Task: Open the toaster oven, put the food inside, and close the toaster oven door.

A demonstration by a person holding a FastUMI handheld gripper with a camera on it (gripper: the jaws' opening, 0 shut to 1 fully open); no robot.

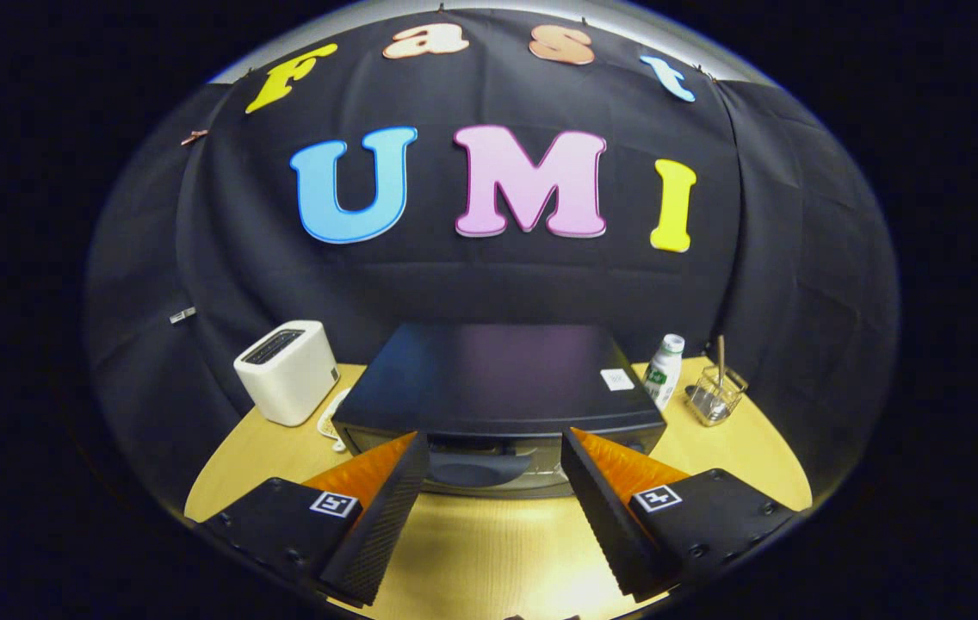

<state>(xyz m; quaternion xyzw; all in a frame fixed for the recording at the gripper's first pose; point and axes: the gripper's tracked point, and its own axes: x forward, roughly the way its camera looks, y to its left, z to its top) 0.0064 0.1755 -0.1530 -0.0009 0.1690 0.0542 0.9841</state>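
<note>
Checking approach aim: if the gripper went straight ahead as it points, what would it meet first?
Probably the toaster oven: its closed glass door sits just ahead between the open gripper's fingers. Depth is hard to judge.

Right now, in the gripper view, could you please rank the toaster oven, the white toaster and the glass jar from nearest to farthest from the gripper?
The gripper is open.
1. Toaster oven, just ahead of the fingers.
2. White toaster, beside the oven's left.
3. Glass jar, beyond the bottle, right.
</note>
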